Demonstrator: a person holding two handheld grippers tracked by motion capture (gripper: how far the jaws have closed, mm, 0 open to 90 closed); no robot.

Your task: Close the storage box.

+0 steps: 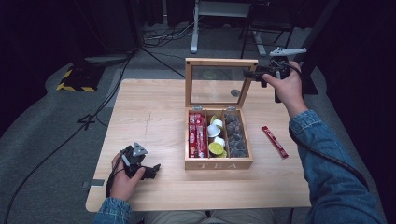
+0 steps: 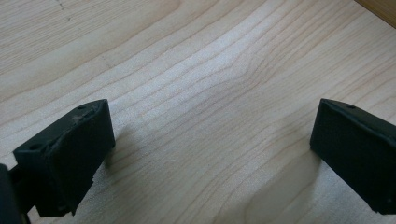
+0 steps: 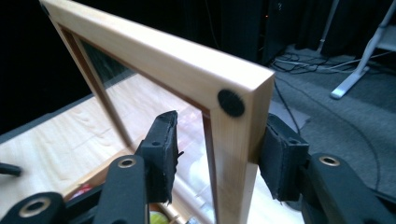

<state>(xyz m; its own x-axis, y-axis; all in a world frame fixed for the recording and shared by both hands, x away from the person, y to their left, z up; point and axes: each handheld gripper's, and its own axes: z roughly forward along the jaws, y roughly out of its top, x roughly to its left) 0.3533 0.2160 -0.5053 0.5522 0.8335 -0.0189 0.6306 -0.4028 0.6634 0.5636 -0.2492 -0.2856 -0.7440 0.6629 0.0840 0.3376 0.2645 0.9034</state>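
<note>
High view: a pale wooden table stands on grey carpet, with dark drapes, floor cables and a white desk leg behind. One wooden tea box sits at mid-table, its glass lid raised upright. It has three compartments: red sachets at left, round capsules in the middle, dark items I cannot identify at right. One red sachet lies on the table right of the box. My left gripper rests near the front left edge.

Left gripper view: my jaws stand wide apart over bare wood grain, holding nothing.

Right gripper view: my right gripper has its jaws on either side of the lid's frame near a corner bearing one black pad; the far jaw touches the wood, the near jaw shows a slight gap.
</note>
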